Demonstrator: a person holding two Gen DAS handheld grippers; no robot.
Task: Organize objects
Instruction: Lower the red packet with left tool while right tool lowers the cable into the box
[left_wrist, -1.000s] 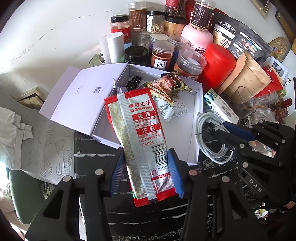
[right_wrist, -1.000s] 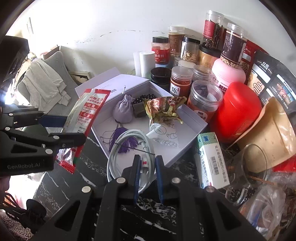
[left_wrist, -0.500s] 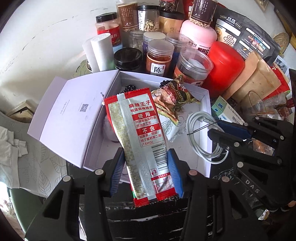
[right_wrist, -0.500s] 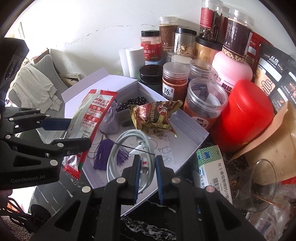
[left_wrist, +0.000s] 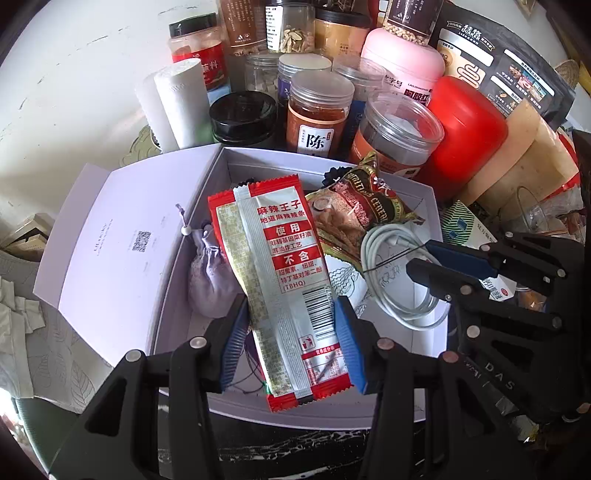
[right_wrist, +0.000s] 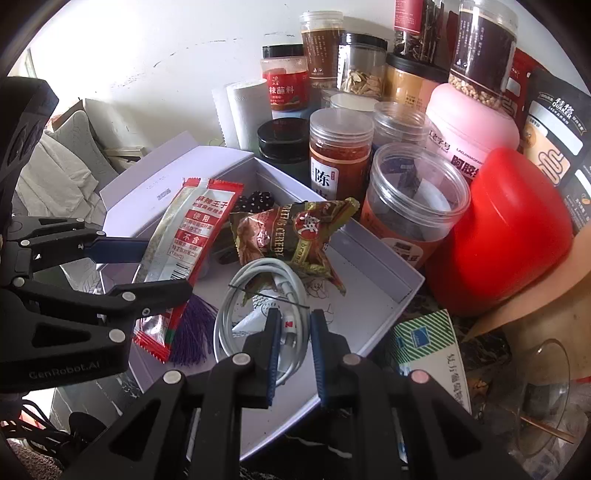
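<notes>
In my left gripper the two blue pads press on the sides of a long red and silver snack packet with printed text and a barcode; the grip is firm and the packet stands up between them, a little tilted. In my right gripper the fingers are clamped on a coiled white charging cable bound with a thin black tie.

Both things hang above the open white cardboard box, whose lid lies flat to the left. Inside the box I see a crumpled brown and gold cereal sachet, a small lilac cloth pouch and a purple tassel. I cannot tell if the cable already touches the floor of the box. Behind the box stand many jars, among them a clear plastic jar with red-orange content, and a red plastic container.

I judge that the step in hand is placing: both items go into the box. The next move calls for lowering each hand until the item rests on a free part of the floor, then releasing the fingers and lifting straight up, so that the packet does not fall over the pouch and the cable does not catch on the pads.
</notes>
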